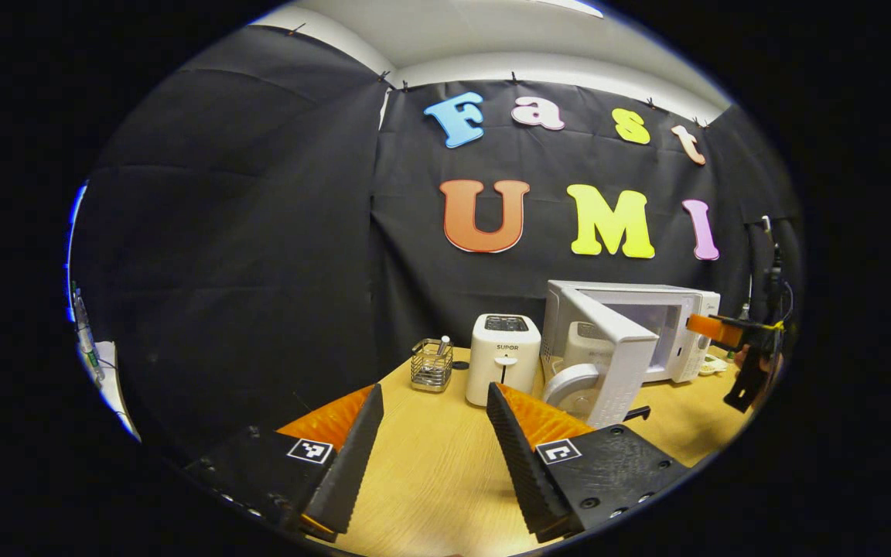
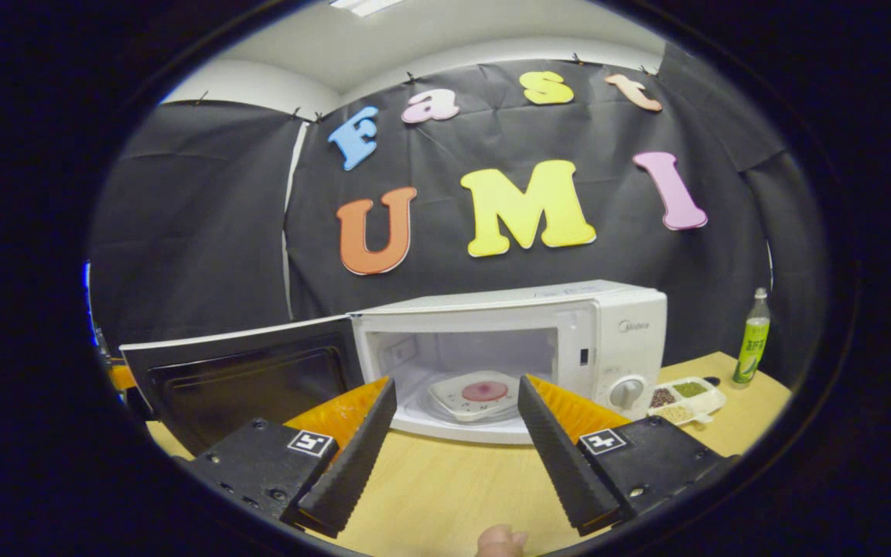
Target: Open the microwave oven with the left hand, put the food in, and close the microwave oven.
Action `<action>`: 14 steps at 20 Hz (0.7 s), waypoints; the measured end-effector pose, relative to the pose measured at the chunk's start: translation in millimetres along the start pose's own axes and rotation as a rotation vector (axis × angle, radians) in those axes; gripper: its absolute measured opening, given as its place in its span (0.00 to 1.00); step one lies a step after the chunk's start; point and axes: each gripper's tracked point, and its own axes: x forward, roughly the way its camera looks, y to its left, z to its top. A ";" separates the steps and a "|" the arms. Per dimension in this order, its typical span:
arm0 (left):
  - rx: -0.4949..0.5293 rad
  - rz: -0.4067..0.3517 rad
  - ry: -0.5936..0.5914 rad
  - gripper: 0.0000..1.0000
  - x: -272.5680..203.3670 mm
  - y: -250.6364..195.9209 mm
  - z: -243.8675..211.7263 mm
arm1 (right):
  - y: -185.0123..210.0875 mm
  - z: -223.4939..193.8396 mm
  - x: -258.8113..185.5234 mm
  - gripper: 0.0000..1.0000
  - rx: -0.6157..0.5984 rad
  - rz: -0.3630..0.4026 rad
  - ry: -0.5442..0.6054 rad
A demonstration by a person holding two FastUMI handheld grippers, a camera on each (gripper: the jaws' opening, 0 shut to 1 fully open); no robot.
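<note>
The white microwave oven (image 2: 608,325) stands on the wooden table with its door (image 2: 244,379) swung wide open to the left. Inside, a white plate with pink food (image 2: 483,392) rests on the turntable. My right gripper (image 2: 457,456) hovers open in front of the cavity, nothing between its fingers. In the left gripper view the microwave (image 1: 677,325) sits at the far right, its open door (image 1: 623,363) edge-on toward me. My left gripper (image 1: 434,456) is open over the table, well short of the door. The right gripper (image 1: 747,348) shows at the far right edge.
A white toaster (image 1: 502,356) and a wire basket (image 1: 431,365) stand left of the microwave. Right of the microwave lie a divided tray of grains (image 2: 685,398) and a green bottle (image 2: 752,340). A fingertip (image 2: 501,539) shows at the bottom edge.
</note>
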 end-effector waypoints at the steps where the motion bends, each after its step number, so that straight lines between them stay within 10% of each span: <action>1: 0.006 -0.010 0.002 0.73 5.1 -2.6 -0.7 | -2.7 3.3 -19.0 0.91 -0.011 0.000 0.002; 2: 0.009 -0.016 -0.004 0.69 10.9 -2.8 -2.4 | -8.0 4.5 -35.9 0.91 -0.020 -0.004 0.007; 5: -0.024 -0.014 0.010 0.07 23.0 0.1 -8.7 | -30.7 10.0 -82.0 0.91 -0.056 -0.032 0.022; 6: -0.046 -0.036 0.022 0.00 28.3 -6.8 -11.8 | -37.4 11.4 -95.9 0.91 -0.072 -0.043 0.034; 14: 0.019 -0.179 0.003 0.00 17.2 -57.3 -10.0 | -76.3 83.6 -187.8 1.00 -0.035 -0.130 -0.021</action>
